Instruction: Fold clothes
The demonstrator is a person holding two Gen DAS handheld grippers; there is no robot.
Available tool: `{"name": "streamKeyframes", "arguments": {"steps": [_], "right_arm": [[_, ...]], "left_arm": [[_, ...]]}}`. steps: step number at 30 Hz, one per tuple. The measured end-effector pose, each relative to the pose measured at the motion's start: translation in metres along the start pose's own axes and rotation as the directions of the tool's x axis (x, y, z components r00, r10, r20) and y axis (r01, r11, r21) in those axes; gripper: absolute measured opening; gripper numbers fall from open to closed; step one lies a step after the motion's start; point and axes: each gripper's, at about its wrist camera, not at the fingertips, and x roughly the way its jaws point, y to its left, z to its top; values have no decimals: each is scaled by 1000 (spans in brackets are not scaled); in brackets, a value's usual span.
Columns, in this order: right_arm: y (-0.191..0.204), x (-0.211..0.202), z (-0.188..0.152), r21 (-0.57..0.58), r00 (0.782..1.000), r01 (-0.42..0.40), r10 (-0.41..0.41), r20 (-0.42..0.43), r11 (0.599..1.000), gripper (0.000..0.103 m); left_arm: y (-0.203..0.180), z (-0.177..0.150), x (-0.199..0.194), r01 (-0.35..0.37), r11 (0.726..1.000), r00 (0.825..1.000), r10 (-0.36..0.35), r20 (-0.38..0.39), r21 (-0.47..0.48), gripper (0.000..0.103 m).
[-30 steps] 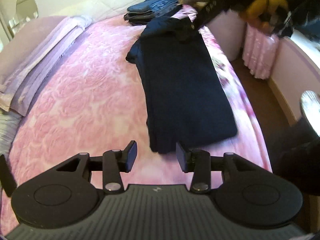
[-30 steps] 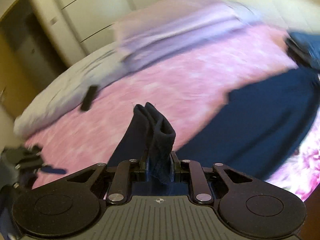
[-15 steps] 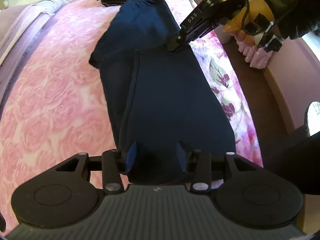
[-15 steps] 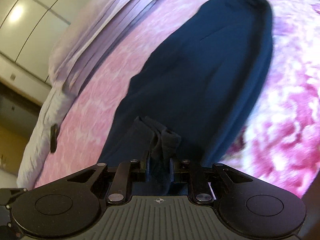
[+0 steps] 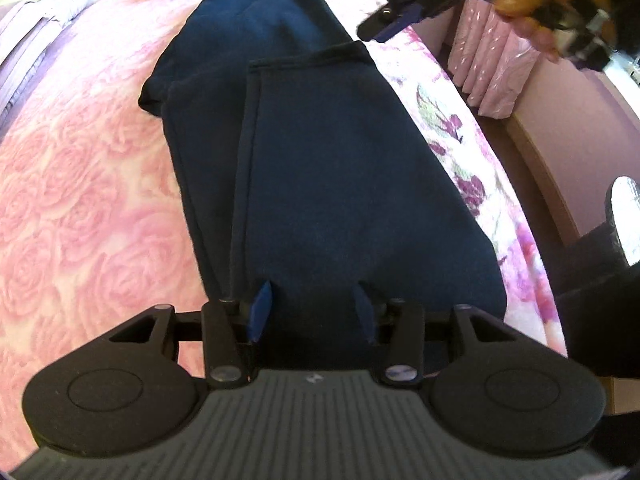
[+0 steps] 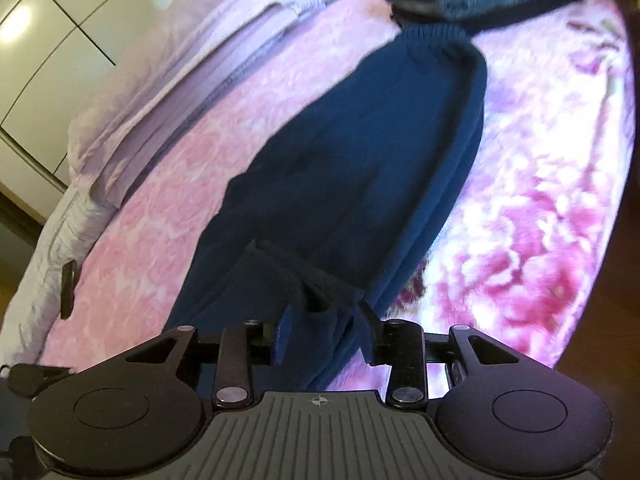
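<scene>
Both claws spread: left gripper (image 5: 310,312) over dark navy fleece trousers' (image 5: 320,168) fold, right gripper (image 6: 324,334) beside loose hem. Judgement: flatten fold, align edges before regripping.

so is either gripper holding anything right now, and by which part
Nothing is held. Both the left gripper and right gripper are open; the folded navy fleece trousers lie on the pink rose-patterned bedspread.

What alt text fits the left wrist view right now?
Open left gripper over the near end of dark navy folded trousers lying lengthwise on a pink rose-patterned bedspread. The right gripper hovers at the upper right.
</scene>
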Motion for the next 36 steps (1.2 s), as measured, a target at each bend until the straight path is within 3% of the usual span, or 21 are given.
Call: {"name": "streamKeyframes", "arguments": {"steps": [3,6,8,12,14,18,20,22,23,26,27,28,33,36], "right_arm": [[22,-16,-18,-29,1000,-3,3,0,1000,38],[56,-21,-39,-56,998,-41,38,-44,998,38],[77,-22,-55,-67,994,-68,62,-85,995,38],[95,-23,-86,-18,985,-104,101,-143,994,42],[101,-23,-101,13,979,-116,116,-167,993,62],[110,-25,-121,13,967,-138,138,-215,990,65],[109,-27,-122,18,967,-137,138,-215,990,65],[106,-28,-120,29,972,-118,121,-201,993,65],[103,-28,-118,35,976,-106,111,-190,994,65],[94,-26,-109,48,984,-69,75,-158,996,65],[92,-24,-105,52,987,-57,64,-150,997,65],[91,-19,-101,54,988,-46,53,-142,998,65],[90,8,-76,-6,995,-19,19,-95,1000,65],[93,28,-58,-39,997,-30,27,-78,999,65]], "left_arm": [[5,-3,-22,11,1000,999,-10,46,-14,41],[12,-16,-53,-16,1000,997,17,75,-15,41],[24,-29,-67,10,998,997,-6,78,-56,42],[48,-45,-71,87,992,993,-78,94,-89,46],[60,-46,-64,135,988,987,-128,100,-72,48],[81,-38,-48,264,965,959,-262,112,3,54],[93,-29,-37,361,932,926,-360,117,16,57],[106,-18,-20,496,868,863,-493,107,-4,58],[112,-14,-9,562,826,824,-557,100,-33,60],[130,-11,33,730,650,673,-737,61,-210,61],[133,-13,43,754,604,632,-774,38,-258,61],[135,-16,47,765,579,606,-795,13,-282,60],[139,-35,44,752,581,578,-808,-113,-311,48],[143,-41,42,746,583,584,-805,-103,-323,47]]}}
